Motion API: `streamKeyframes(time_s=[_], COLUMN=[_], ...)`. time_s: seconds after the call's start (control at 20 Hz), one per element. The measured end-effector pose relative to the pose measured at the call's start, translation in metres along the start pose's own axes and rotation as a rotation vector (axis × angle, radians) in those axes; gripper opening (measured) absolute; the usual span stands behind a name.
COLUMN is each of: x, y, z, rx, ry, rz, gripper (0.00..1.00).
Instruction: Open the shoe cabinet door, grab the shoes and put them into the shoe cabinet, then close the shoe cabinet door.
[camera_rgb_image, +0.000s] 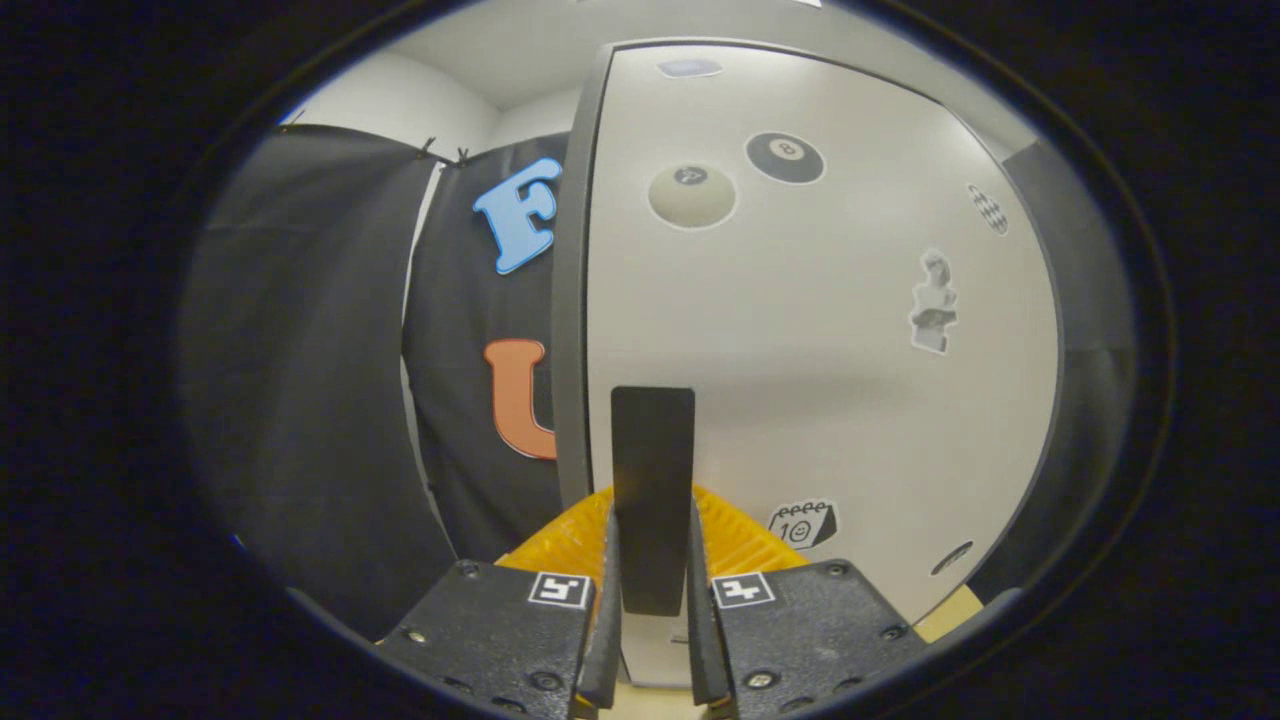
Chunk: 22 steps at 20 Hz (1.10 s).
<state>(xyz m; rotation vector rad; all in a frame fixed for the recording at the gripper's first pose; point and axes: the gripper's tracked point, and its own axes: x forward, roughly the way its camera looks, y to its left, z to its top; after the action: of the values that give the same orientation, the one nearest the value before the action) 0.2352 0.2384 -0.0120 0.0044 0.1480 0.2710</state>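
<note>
The claw (652, 560) is clamped on the dark upright handle (652, 480) of the shoe cabinet door (820, 340), one finger pressed to each side, apparently so that the door can be swung on its hinge. The handle is set near the door's left edge, with the sticker-covered panel spread beyond the fingers.

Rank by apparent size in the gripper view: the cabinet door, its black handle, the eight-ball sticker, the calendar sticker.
1. Cabinet door, by far.
2. Black handle, clamped between the gripper fingers; nearness inflates it.
3. Eight-ball sticker and calendar sticker: too alike to rank.
</note>
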Motion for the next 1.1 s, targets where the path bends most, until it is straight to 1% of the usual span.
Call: streamKeyframes(time_s=[0.05,0.15,0.25,0.35,0.5,0.8,1.1], x=[-0.002,-0.007,-0.017,-0.029,-0.047,-0.068,-0.083], y=[0.001,-0.001,0.0,0.002,0.0,-0.01,-0.021], z=[0.0,-0.001,-0.001,-0.001,-0.001,-0.004,-0.004], rx=[0.013,0.019,0.008,0.027,0.013,0.011,0.001], ry=[0.012,0.032,0.044,0.053,0.057,0.049,0.032], rz=[0.014,0.03,0.054,0.092,0.147,0.257,0.323], gripper=[0.29,0.27,0.27,0.26,0.26,0.26,0.26])
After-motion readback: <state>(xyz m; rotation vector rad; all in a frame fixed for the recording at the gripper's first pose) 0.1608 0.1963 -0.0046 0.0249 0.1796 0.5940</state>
